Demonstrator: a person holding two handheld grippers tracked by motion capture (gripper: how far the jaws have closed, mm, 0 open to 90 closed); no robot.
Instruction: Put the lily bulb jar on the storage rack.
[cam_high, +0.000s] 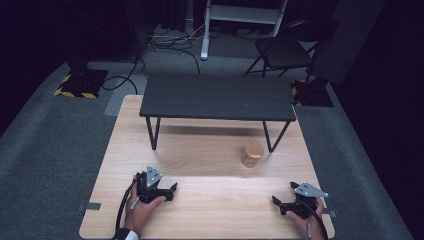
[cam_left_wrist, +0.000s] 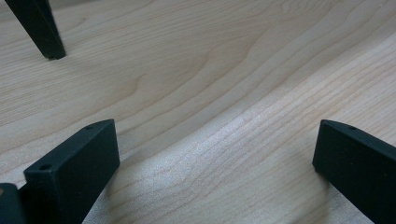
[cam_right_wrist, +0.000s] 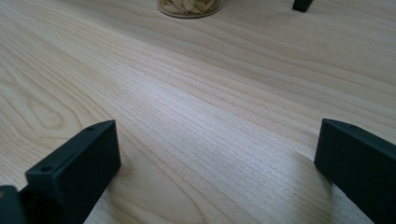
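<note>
One light wooden table takes up the middle of the high view, its long sides running left to right, on a grey carpeted floor. On its far half stands one low black bench with a slatted top and thin black legs, its long axis also running left to right across the table; the foot of one leg shows at the upper left of the left gripper view, planted on the wood. Behind the table, well apart from it, are one black folding chair and part of a white metal frame, with dark cables lying on the floor between them. One jar stands upright on the table just in front of the bench's right legs, near its right end; it is clear glass with a round wooden lid, and the right gripper view shows its base holding pale, flake-like pieces that cannot be identified. There are two grippers, one in each hand, both low over the near edge of the table and well apart from each other and from the jar. The left gripper points right and a little away, its jaws spread wide over bare wood. The right gripper points left toward the table's middle, its jaws likewise spread wide with nothing between them.
</note>
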